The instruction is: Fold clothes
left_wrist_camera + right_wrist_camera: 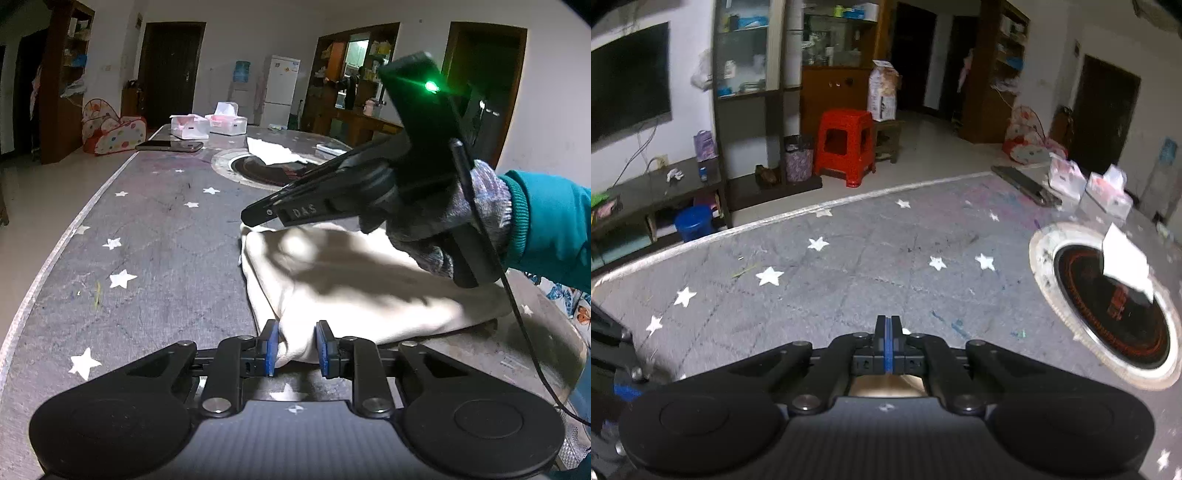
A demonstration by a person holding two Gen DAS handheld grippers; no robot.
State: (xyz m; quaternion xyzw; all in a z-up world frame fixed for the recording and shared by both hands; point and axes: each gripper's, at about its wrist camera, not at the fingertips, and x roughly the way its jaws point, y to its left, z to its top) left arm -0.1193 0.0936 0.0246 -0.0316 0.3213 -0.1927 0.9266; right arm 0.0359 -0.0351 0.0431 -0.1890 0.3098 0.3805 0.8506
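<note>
A cream cloth [351, 280] lies folded in a lump on the grey star-printed table [166, 229]. In the left wrist view my left gripper [297, 347] has its blue pads [272, 347] pressed on a bunched near corner of the cloth. A gloved hand [436, 229] in a teal sleeve holds my right gripper [251, 219], whose tip rests at the cloth's far left corner. In the right wrist view the right gripper [886, 328] is shut, pads together. A strip of cream cloth [882, 386] shows beneath it. Whether fabric is caught between its pads I cannot tell.
A round inset hob [255, 168] with white paper [275, 151] on it sits beyond the cloth. Farther back lie a phone [170, 146] and two tissue boxes [188, 125]. The table's pale edge [55, 254] curves along the left. A red stool [846, 146] stands on the floor.
</note>
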